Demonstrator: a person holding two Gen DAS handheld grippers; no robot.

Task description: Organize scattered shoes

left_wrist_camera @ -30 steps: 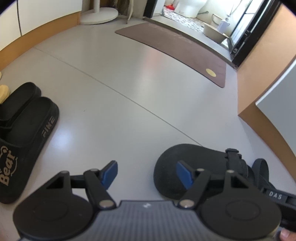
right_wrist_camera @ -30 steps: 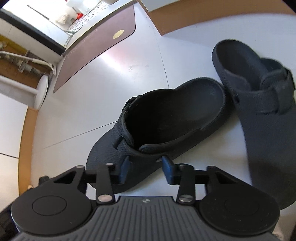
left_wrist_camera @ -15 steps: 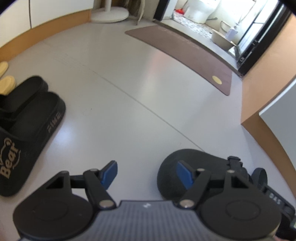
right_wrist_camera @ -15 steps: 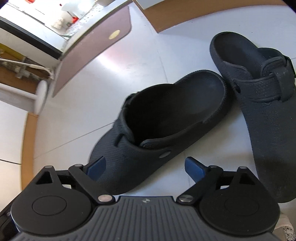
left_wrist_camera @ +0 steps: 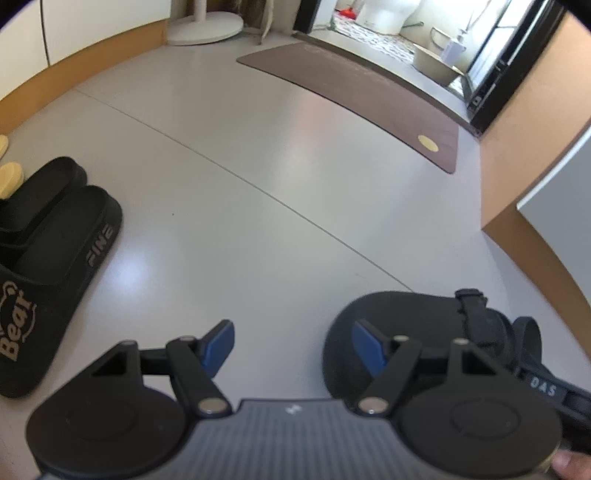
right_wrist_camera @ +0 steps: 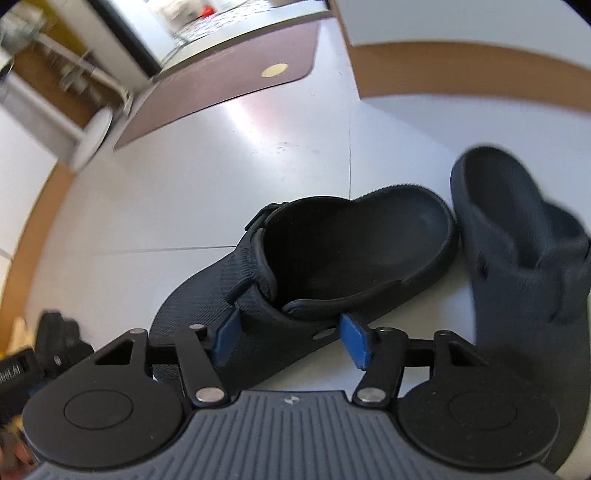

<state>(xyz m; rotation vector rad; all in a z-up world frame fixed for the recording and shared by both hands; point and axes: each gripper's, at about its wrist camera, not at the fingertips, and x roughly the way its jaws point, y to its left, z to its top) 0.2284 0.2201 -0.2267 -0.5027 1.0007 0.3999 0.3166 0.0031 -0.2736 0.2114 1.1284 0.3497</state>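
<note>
Left tool [left_wrist_camera: 291, 341] released over floor, right tool [right_wrist_camera: 288, 334] just closing around black clog [right_wrist_camera: 317, 266], contact unclear

Grey floor [left_wrist_camera: 229, 155]: two black clogs [right_wrist_camera: 332, 266] [right_wrist_camera: 524, 258] touching side by side; pair of black slides [left_wrist_camera: 55, 258]; brown mat [left_wrist_camera: 354, 99]; white round stand base [left_wrist_camera: 205, 31]

We look from each wrist along its claw, tilted steeply down, close above the floor [left_wrist_camera: 280, 177]. Both views face the brown mat [left_wrist_camera: 362, 96] [right_wrist_camera: 229, 81] and doorway, and share one black clog [left_wrist_camera: 413, 332] [right_wrist_camera: 332, 266].
</note>
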